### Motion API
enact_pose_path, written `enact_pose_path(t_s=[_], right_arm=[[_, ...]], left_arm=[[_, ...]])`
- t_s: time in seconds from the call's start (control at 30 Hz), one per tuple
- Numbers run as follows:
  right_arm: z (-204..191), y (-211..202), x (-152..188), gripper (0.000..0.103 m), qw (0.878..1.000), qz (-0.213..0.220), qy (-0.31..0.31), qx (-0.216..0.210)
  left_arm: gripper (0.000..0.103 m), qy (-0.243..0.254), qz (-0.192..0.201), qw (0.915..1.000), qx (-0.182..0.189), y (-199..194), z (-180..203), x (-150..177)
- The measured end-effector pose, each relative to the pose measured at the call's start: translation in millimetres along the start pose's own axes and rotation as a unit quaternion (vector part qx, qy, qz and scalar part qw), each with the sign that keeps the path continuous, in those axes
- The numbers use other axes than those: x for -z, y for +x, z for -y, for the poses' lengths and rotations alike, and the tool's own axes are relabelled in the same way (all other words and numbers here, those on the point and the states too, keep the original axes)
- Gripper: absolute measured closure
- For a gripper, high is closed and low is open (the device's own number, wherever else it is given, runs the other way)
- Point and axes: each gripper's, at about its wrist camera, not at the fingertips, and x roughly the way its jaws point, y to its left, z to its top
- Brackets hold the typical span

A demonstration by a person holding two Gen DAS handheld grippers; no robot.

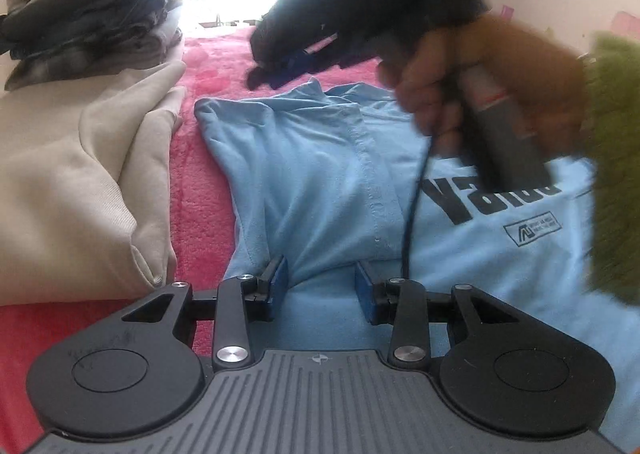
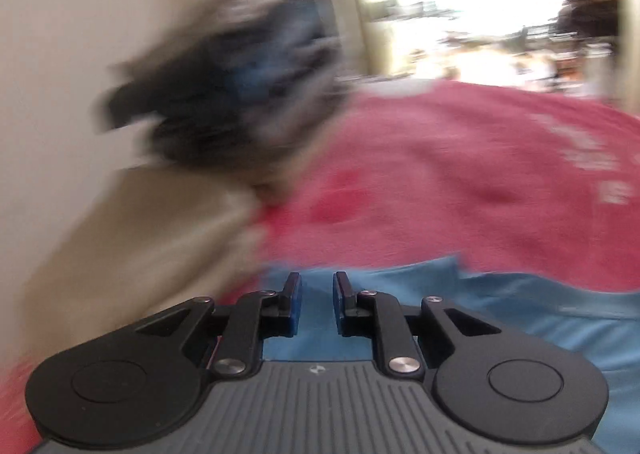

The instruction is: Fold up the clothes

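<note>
Blue shirt [image 1: 320, 157] lies flat on the pink bed [image 1: 208, 173], placket running away from the left tongs [image 1: 322, 286]. Left tongs partly open astride a shirt ridge, not pinching. Right tongs [image 2: 317, 304], narrow gap, empty, hover nearer the shirt's far edge.

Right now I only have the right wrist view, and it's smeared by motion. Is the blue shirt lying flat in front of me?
Observer: Mostly. The light blue shirt is spread on the pink blanket, with one side folded over onto its body.
Operator: Which face is up?
Observer: The printed one. The black lettering is showing.
Operator: Where's the left gripper?
Observer: The left gripper is low at the shirt's near edge, with its jaws open and not pinching the fabric.
Operator: What's the dark blur at the left of my picture?
Observer: A stack of folded clothes, beyond a beige garment.
</note>
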Motion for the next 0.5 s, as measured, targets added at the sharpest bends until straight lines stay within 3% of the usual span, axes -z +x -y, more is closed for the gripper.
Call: enact_pose_path(t_s=[0.03, 0.1, 0.17, 0.27, 0.37, 0.5], right_arm=[[-7.7, -1.0, 1.1, 0.085, 0.999, -0.017, -0.019, -0.025], [-24.2, 11.0, 6.9, 0.085, 0.996, -0.053, -0.069, -0.031], [-29.0, 39.2, 12.5, 0.085, 0.993, -0.085, -0.087, -0.003], [-11.7, 62.0, 3.1, 0.088, 0.999, -0.042, -0.012, 0.003], [3.1, 63.2, -9.0, 0.088, 0.998, 0.003, 0.060, 0.031], [8.8, 34.3, -14.4, 0.085, 0.998, 0.015, 0.054, 0.031]], left_arm=[[0.066, -0.002, 0.000, 1.0000, -0.002, -0.1, 0.7, 0.1], [0.066, -0.003, 0.000, 1.0000, -0.006, 0.1, 2.0, 0.9], [0.066, -0.001, 0.002, 0.9999, -0.011, 0.9, 3.4, 1.3], [0.066, 0.003, 0.005, 0.9999, -0.013, 1.8, 4.0, 1.6], [0.066, 0.002, 0.006, 0.9999, -0.011, 2.4, 3.7, 1.1], [0.066, -0.005, 0.004, 1.0000, -0.004, 1.2, -0.5, -0.3]])
